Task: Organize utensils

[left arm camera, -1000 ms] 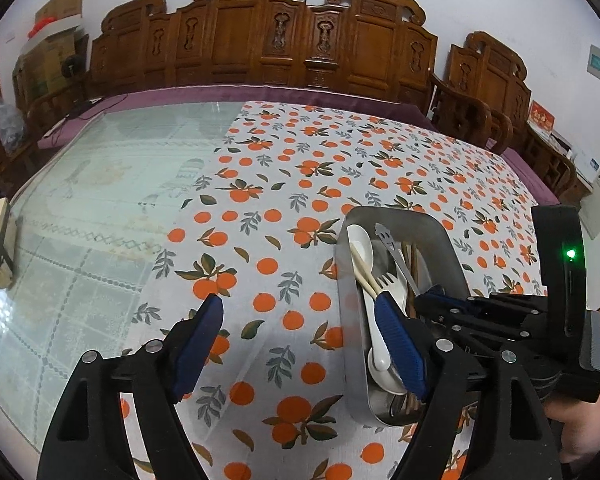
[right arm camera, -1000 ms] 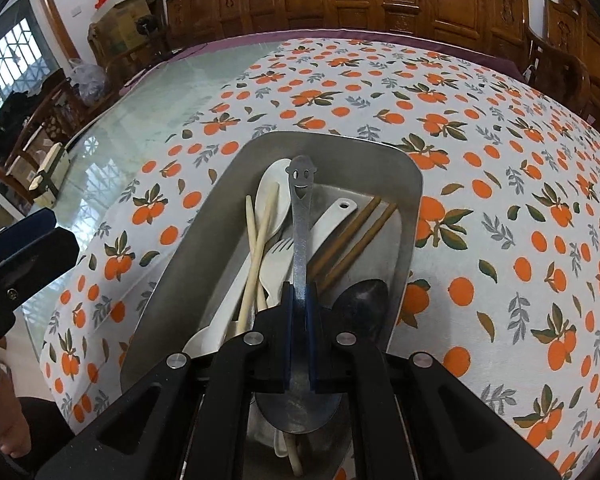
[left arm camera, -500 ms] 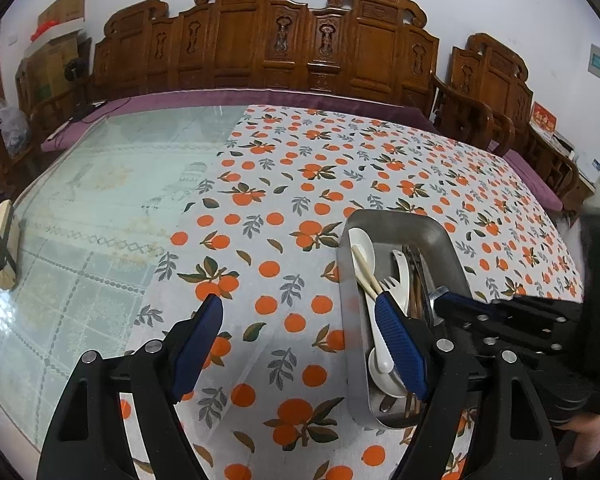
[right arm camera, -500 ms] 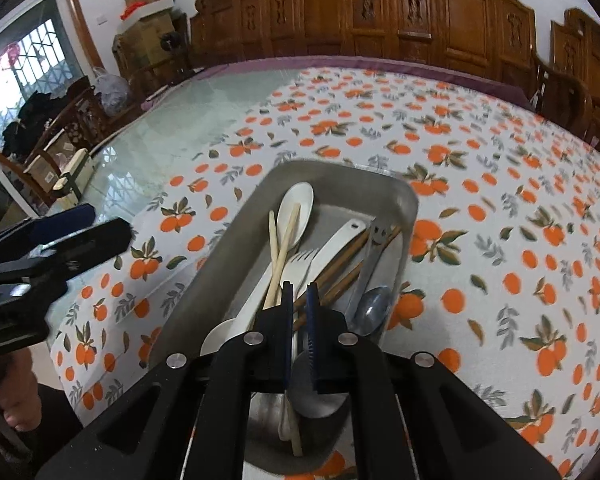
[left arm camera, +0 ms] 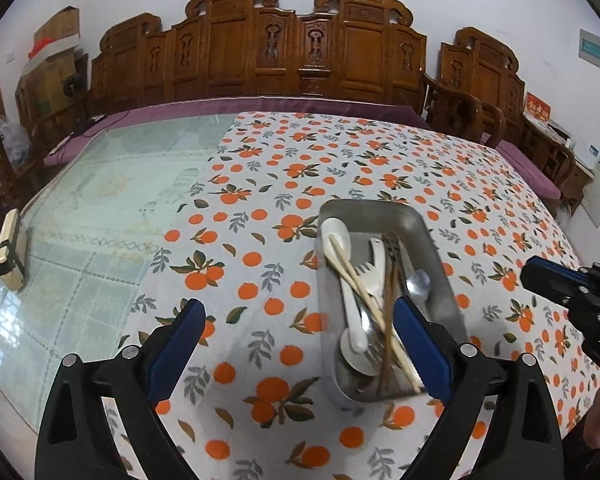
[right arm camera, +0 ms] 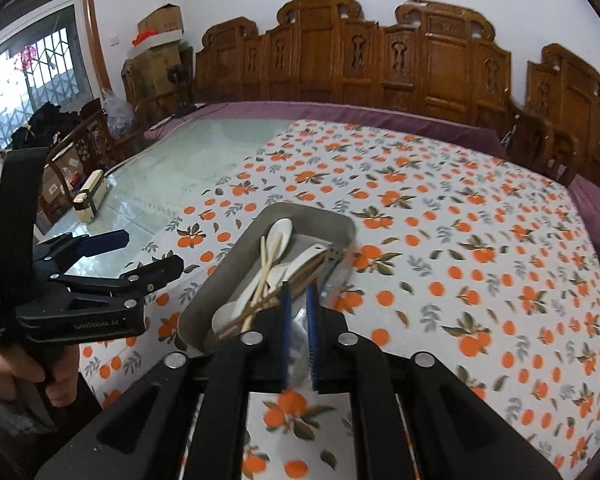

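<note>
**Both jaws empty above the tray; utensils all lying inside it**

I am holding the left gripper [left arm camera: 296, 328] over the near left of the metal tray [left arm camera: 444, 268], its jaws opening to wide, nothing between them. Its right finger is standing in front of the tray's near end; whether it is touching the rim I cannot tell.

I am keeping the right gripper [right arm camera: 298, 320] above the tray's near end, its jaws opening from a narrow gap, with nothing gripped between them. Through the gap I am seeing only blurred metal of the tray.

The tray is sitting on the orange-print tablecloth [left arm camera: 260, 208] that is covering the right part of the table [left arm camera: 100, 200]. Inside it are lying a white spoon [left arm camera: 338, 236], pale chopsticks [left arm camera: 360, 280], a white fork [left arm camera: 374, 272], dark chopsticks [left arm camera: 392, 280] and a metal spoon [left arm camera: 418, 282], all running roughly lengthwise and overlapping at the near end. A small wooden block [left arm camera: 10, 248] is lying well apart on the bare glass at the left.

My reading: I am sitting between picks. No utensil is showing on the cloth outside the tray, so the collecting step looks finished or close to it.

The next move is calling for a decision: either tidy the crossed chopsticks inside the tray, or stop. If tidying, the pale pair is crossing over the spoon handle and needs a narrow pinch from above.
</note>
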### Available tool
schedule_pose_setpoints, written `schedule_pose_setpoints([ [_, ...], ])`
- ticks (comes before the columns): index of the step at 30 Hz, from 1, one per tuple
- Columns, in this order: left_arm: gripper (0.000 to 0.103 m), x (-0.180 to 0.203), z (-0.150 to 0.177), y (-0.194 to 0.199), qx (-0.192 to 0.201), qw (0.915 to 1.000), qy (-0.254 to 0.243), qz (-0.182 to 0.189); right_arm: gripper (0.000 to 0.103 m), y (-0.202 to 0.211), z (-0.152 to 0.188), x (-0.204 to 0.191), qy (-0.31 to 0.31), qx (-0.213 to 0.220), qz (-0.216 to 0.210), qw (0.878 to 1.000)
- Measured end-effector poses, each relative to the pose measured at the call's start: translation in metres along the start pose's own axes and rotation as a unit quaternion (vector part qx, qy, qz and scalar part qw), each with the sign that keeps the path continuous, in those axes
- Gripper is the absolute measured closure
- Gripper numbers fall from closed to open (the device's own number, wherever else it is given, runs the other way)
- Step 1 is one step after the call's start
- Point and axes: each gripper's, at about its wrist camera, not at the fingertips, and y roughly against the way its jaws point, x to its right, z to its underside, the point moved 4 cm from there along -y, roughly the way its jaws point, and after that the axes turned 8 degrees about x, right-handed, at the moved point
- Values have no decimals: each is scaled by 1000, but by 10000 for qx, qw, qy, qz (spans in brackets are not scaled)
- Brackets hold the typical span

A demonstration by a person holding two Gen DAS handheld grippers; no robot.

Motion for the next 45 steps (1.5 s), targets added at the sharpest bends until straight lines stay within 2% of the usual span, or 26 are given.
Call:
schedule_pose_setpoints([
  [4, 8, 13, -2, 19, 54, 9999, -21, 113, 80, 28, 5, 12, -144, 125, 111, 9998],
  [5, 8, 17, -2, 25, 67, 9999, -64, 117, 76, 33, 6, 15, -184, 143, 130, 9996],
  [7, 8, 24, -1, 35, 101, 9997, -162, 133, 62, 44, 8, 19, -243, 211, 173, 9993],
  [9, 8, 31, -1, 47, 152, 9994, -252, 174, 42, 58, 11, 25, -327, 322, 248, 9986],
  [10, 8, 34, 0, 52, 169, 9993, -280, 188, 37, 64, 12, 26, -354, 359, 268, 9984],
  [12, 8, 41, 1, 66, 214, 9989, -347, 247, 22, 77, 14, 29, -412, 463, 334, 9975],
  [15, 8, 53, 3, 84, 281, 9981, -431, 332, 6, 95, 19, 33, -489, 578, 458, 9961],
  [17, 8, 61, 4, 95, 326, 9977, -479, 355, 3, 105, 24, 34, -512, 633, 548, 9952],
  [22, 8, 75, 9, 119, 400, 9972, -461, 427, 3, 129, 38, 41, -609, 647, 825, 9926],
  [32, 8, 94, 10, 155, 594, 9958, -447, 535, 3, 176, 53, 47, -735, 924, 981, 9882],
  [40, 8, 111, -2, 189, 914, 9930, -588, 456, 3, 205, 43, 47, -730, 1192, 1115, 9839],
  [45, 8, 119, -16, 213, 1191, 9899, -611, 468, 3, 233, 27, 43, -646, 1532, 1192, 9789],
])
